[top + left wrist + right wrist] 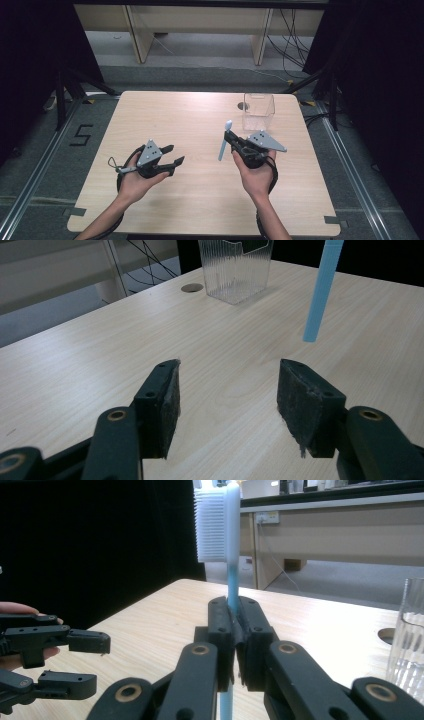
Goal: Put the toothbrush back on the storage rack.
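1. Right tool point(233, 630) clenched on slim blue-and-white plastic toothbrush point(231, 540), upright above the tabletop point(200, 195), right of centre.
2. Left tool point(227, 405) released, empty.
3. Toothbrush likely light, stiff, smooth; mid-handle hold suits.
4. Clear ribbed plastic container point(258, 112) far right.

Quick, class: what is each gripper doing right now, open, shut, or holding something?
Left gripper: open, nothing between its jaws.
Right gripper: shut on the blue toothbrush, held upright above the table.
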Demonstrator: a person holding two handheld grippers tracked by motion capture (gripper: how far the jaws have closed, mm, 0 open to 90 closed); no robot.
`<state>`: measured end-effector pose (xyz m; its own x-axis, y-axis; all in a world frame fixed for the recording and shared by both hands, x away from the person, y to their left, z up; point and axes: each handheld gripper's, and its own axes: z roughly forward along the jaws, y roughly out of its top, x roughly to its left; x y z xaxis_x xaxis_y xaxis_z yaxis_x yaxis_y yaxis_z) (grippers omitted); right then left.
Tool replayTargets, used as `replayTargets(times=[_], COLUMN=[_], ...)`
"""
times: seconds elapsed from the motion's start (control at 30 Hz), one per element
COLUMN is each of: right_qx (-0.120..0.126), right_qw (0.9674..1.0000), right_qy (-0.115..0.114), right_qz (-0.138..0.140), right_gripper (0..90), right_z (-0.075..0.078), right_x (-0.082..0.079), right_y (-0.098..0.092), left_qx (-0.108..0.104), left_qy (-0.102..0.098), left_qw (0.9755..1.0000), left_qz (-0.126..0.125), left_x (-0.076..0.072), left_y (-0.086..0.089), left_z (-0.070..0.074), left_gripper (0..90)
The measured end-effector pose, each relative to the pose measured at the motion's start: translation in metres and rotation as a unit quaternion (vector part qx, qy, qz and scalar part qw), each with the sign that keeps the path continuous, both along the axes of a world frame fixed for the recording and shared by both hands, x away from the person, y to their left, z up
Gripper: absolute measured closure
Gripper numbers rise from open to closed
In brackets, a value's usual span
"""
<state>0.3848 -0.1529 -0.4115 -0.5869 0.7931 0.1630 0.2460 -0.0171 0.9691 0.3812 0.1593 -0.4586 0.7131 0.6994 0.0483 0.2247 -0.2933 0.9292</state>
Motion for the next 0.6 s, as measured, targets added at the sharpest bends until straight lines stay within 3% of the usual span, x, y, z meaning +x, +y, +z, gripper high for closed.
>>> replayTargets(times=[0.23, 0.37, 0.43, 0.6], right_qx=[-0.001, 0.000, -0.013, -0.002], right_qw=[1.0000, 0.9999, 0.9995, 0.9995], right_qy=[-0.007, -0.009, -0.020, -0.013], right_qz=[-0.005, -0.010, -0.020, -0.027], right_gripper=[86.1, 86.1, 86.1, 86.1], right_z=[0.003, 0.006, 0.007, 0.009], right_x=[0.000, 0.000, 0.001, 0.003], right_y=[-0.003, -0.005, -0.008, -0.011], left_qx=[-0.003, -0.013, -0.017, -0.035], left_qy=[0.001, 0.002, 0.003, 0.002], left_qw=[1.0000, 0.9998, 0.9996, 0.9987], left_qz=[0.008, 0.016, 0.021, 0.036], left_x=[-0.001, -0.004, -0.007, -0.012], left_y=[0.005, 0.012, 0.015, 0.025], left_z=[-0.003, -0.008, -0.011, -0.019], left_gripper=[42.0, 42.0, 42.0, 41.9])
